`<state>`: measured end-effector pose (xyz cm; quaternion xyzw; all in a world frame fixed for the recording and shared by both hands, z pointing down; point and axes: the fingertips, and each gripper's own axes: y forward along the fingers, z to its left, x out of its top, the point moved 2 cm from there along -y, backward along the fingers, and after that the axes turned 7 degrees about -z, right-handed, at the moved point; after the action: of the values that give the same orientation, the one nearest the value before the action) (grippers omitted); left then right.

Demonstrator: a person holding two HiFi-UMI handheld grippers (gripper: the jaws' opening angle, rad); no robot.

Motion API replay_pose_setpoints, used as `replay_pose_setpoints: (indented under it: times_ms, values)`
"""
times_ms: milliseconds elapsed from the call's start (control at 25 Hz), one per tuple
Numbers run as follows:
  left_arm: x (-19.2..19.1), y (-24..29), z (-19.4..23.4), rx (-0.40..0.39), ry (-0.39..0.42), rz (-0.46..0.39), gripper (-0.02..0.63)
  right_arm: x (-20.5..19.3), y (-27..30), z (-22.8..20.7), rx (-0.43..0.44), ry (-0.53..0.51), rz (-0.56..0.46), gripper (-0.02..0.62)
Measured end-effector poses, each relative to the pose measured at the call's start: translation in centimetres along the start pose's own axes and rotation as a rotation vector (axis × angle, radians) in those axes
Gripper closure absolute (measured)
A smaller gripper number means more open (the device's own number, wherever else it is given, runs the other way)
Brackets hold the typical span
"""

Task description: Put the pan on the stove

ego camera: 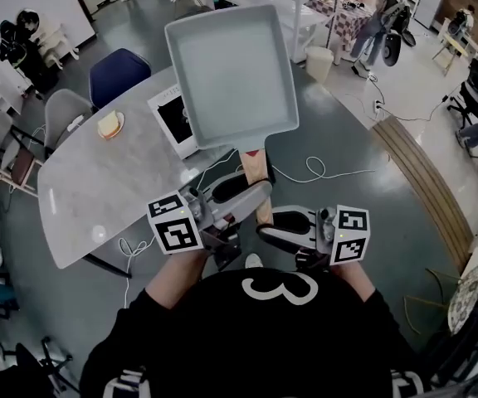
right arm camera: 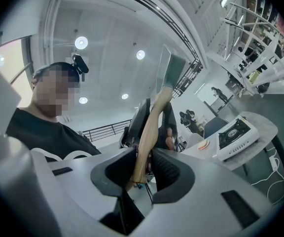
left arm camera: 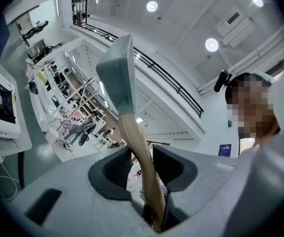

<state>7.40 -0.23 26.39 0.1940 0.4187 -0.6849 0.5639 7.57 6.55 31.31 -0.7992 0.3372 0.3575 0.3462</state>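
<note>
Closest to us, our left tongs (ego camera: pixel 251 196) and right tongs (ego camera: pixel 265 227) both clamp the wooden handle (ego camera: pixel 256 166), hiding its end. The pan (ego camera: pixel 231 69) is held in the air, covering much of the stove (ego camera: pixel 171 121) on the surface (ego camera: pixel 98 189); a small plate (ego camera: pixel 110 127) sits left of it.

Numeral 3 (ego camera: pixel 279 288) — on black shirt (ego camera: pixel 222 351).
</note>
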Motion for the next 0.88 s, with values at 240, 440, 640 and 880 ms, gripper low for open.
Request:
replay_pose_setpoints:
  times_ms: [240,440,640,880]
  values:
    - [2.4,0.4,3.9,0.041,-0.013,-0.027,0.463,1.6,1.7,-3.9,0.022,0.032,0.022,0.508]
    - [4.5,0.4,7.2,0.071,-0.001,-0.049,0.463,2.7,3.4,-7.2,0.053,0.048,0.048,0.508]
    - [4.4,0.0,8.3,0.099,0.009,-0.066,0.463,2.2,3.5,-8.3,0.083,0.049,0.062,0.506]
    - [5.9,-0.9,10.0,0.151,0.014,-0.091,0.463,2.5,5.2,-9.8,0.121,0.079,0.087,0.506]
